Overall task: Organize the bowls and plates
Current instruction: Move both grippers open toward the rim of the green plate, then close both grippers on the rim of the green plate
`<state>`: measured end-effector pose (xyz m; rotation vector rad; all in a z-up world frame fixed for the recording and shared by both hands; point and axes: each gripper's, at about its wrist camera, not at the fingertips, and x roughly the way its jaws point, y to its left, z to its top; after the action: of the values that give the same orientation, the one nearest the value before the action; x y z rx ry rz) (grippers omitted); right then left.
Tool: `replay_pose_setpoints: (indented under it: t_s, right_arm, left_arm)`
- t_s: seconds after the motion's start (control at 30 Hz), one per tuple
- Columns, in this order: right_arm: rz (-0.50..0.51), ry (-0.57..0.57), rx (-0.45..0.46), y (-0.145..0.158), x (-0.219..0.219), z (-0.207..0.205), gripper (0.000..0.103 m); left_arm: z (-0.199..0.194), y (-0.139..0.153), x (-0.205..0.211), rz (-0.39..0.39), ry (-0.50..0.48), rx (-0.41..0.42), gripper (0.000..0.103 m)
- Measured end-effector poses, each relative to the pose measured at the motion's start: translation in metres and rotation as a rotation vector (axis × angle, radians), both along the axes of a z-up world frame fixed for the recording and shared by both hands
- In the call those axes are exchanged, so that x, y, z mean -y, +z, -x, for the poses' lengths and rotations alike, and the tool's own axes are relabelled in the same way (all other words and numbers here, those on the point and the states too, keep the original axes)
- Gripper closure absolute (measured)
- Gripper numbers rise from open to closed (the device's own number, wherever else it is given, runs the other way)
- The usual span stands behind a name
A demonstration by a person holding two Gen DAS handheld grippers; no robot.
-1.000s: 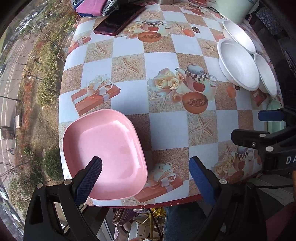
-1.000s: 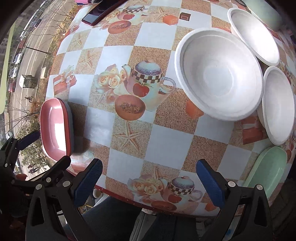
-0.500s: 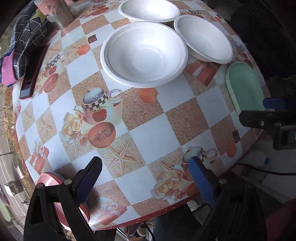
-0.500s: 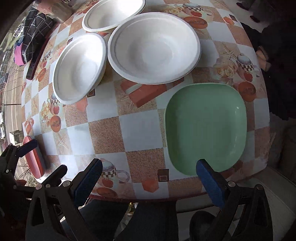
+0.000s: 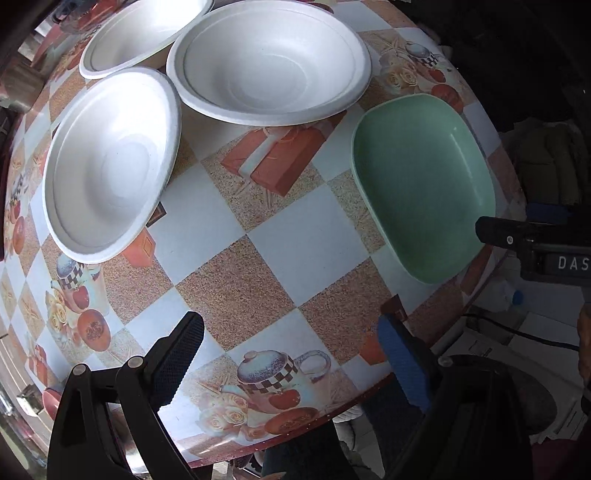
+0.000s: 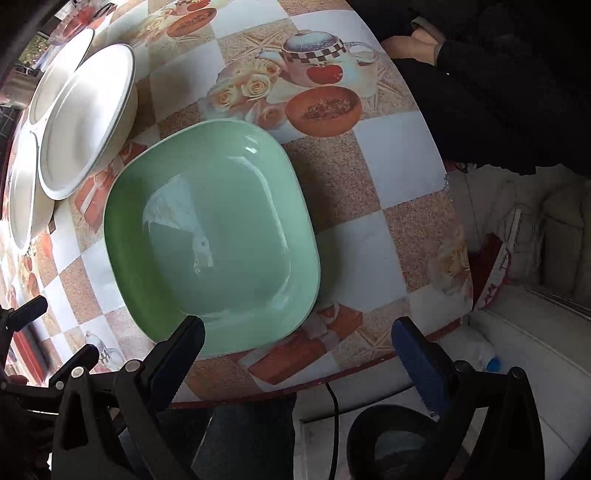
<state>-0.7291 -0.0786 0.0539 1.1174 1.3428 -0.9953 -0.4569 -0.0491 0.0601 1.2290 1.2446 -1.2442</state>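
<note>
A pale green square plate (image 6: 214,236) lies near the table's front edge, also in the left wrist view (image 5: 424,184) at right. Three white foam bowls sit beyond it, rims overlapping: one left (image 5: 110,162), one centre (image 5: 269,62), one at the back (image 5: 144,33). They show at the left of the right wrist view (image 6: 85,118). My right gripper (image 6: 299,350) is open; its left fingertip (image 6: 181,350) overlaps the green plate's near rim, and nothing is gripped. My left gripper (image 5: 291,354) is open over the bare tablecloth near the front edge, apart from all dishes.
The round table (image 5: 266,240) has a checked printed cloth, and its edge curves close below both grippers. A person in dark clothes (image 6: 498,92) sits at the far right. A plastic bottle (image 6: 480,354) and a cable (image 6: 332,402) lie on the floor. A metal cup (image 5: 18,92) stands far left.
Both grippers have swung right along the table. The pink plate has left both views. The green plate now fills the right wrist view, much closer.
</note>
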Motion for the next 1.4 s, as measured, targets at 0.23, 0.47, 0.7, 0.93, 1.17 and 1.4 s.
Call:
replay_pose_setpoints:
  t_s: [0.23,0.47,0.7,0.93,1.17,1.4]
  right_arm:
    - [0.042,0.080,0.000,-0.016,0.027,-0.003,0.001]
    - [0.060,0.218,0.026,-0.025,0.037,-0.020,0.001]
    - [0.029,0.273,0.048,-0.033,0.041,-0.027,0.001]
    - [0.039,0.272,0.059,-0.038,0.039,-0.020,0.000]
    - [-0.029,0.257,0.040,-0.046,0.056,-0.017,0.000]
    - [-0.010,0.317,0.029,-0.046,0.050,-0.018,0.006]
  left_arm:
    - [0.012,-0.007,0.025,0.020,0.184,0.027,0.007]
    - [0.027,-0.025,0.038,0.021,0.244,0.085,0.007]
    - [0.033,-0.043,0.051,0.007,0.280,0.122,0.002]
    - [0.033,-0.049,0.059,0.007,0.273,0.115,0.000]
    - [0.030,-0.056,0.064,-0.044,0.383,0.064,0.000]
    - [0.034,-0.053,0.048,-0.055,0.436,0.064,0.010]
